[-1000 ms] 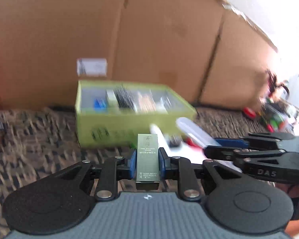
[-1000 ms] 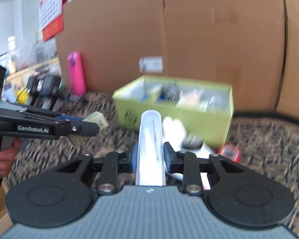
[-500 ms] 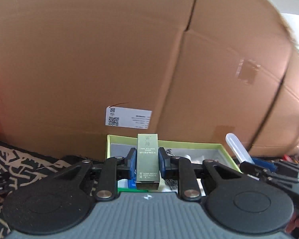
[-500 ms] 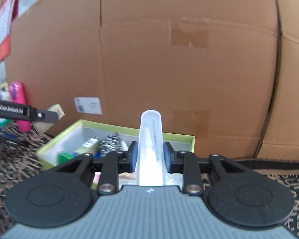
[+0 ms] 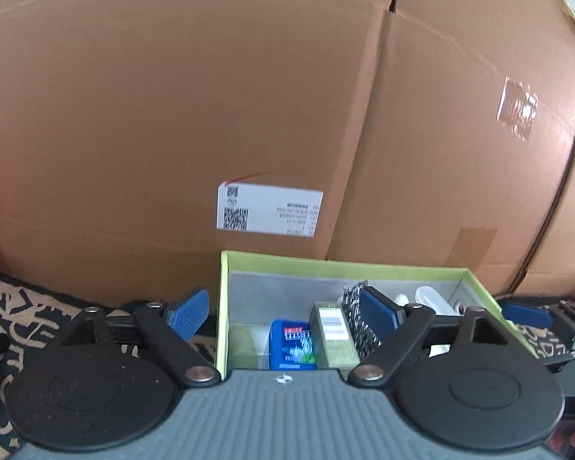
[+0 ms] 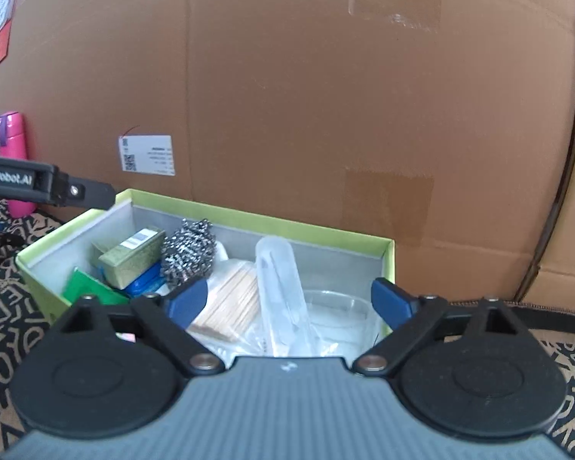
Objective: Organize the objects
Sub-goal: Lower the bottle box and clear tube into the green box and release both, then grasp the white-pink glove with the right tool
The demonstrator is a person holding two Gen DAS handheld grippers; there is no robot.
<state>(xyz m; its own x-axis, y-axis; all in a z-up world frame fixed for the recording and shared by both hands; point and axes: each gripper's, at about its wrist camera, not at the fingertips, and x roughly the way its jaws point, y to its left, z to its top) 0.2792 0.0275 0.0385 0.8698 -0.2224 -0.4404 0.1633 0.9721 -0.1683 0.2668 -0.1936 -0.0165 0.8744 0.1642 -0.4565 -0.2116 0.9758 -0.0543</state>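
A lime-green open box (image 5: pixel 226 306) (image 6: pixel 390 264) stands against big cardboard cartons. In it lie an olive-green carton (image 5: pixel 331 335) (image 6: pixel 132 257), a blue pack (image 5: pixel 293 345), a steel scourer (image 6: pixel 189 247), a bundle of wooden sticks (image 6: pixel 230 303) and a clear plastic tube case (image 6: pixel 280 291). My left gripper (image 5: pixel 283 312) is open and empty over the box's left end. My right gripper (image 6: pixel 287 301) is open and empty over the box's right part, with the tube case lying below it.
Tall cardboard cartons (image 5: pixel 249 96) (image 6: pixel 326 96) with a white label (image 5: pixel 268 209) wall off the back. A pink bottle (image 6: pixel 13 161) stands at the left. The box sits on a black and beige patterned cloth (image 5: pixel 19 306) (image 6: pixel 4 306). The left gripper's side (image 6: pixel 38 184) shows in the right wrist view.
Both grippers have opened. The olive-green carton has left the left gripper and the clear tube case the right one; both now lie in the green box.
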